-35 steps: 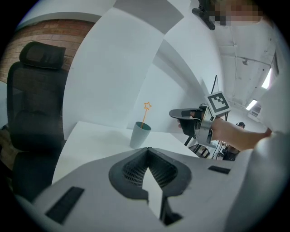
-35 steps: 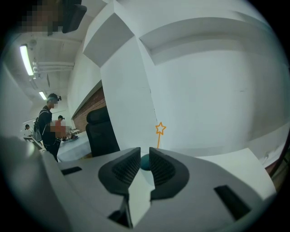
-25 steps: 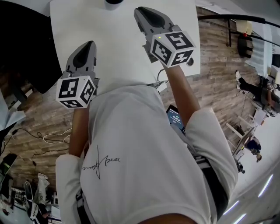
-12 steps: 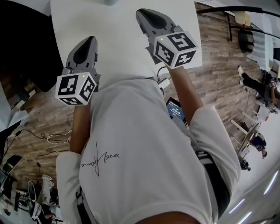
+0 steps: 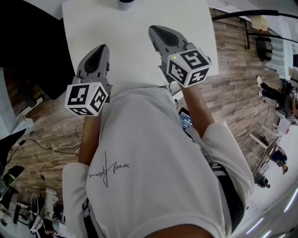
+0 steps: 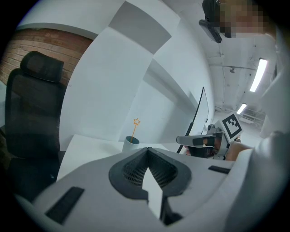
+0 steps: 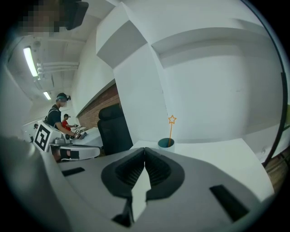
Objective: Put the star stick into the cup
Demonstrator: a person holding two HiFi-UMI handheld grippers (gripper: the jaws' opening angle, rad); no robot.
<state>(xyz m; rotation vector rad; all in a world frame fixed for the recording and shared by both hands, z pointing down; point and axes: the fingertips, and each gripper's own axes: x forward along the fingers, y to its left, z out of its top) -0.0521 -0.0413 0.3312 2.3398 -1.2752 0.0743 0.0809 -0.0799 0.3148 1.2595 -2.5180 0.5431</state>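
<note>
A thin orange star stick (image 7: 171, 129) stands upright in a small pale cup (image 7: 166, 143) at the far edge of the white table (image 5: 135, 51); the left gripper view shows the same star stick (image 6: 134, 127) in the cup (image 6: 131, 142). In the head view only the cup's rim (image 5: 125, 3) shows at the top edge. My left gripper (image 5: 100, 52) and right gripper (image 5: 158, 31) hover over the near half of the table, well short of the cup. Both have their jaws shut with nothing between them.
A black office chair (image 6: 31, 118) stands left of the table, also seen as a chair (image 7: 113, 128) in the right gripper view. Wood-pattern floor (image 5: 233, 83) surrounds the table. Cables (image 5: 60, 148) lie on the floor at left. Other people (image 7: 58, 113) work at benches far off.
Both grippers have drawn back a little toward me and down in the head view, and the table and cup have shifted slightly right. Jaws stay shut.
</note>
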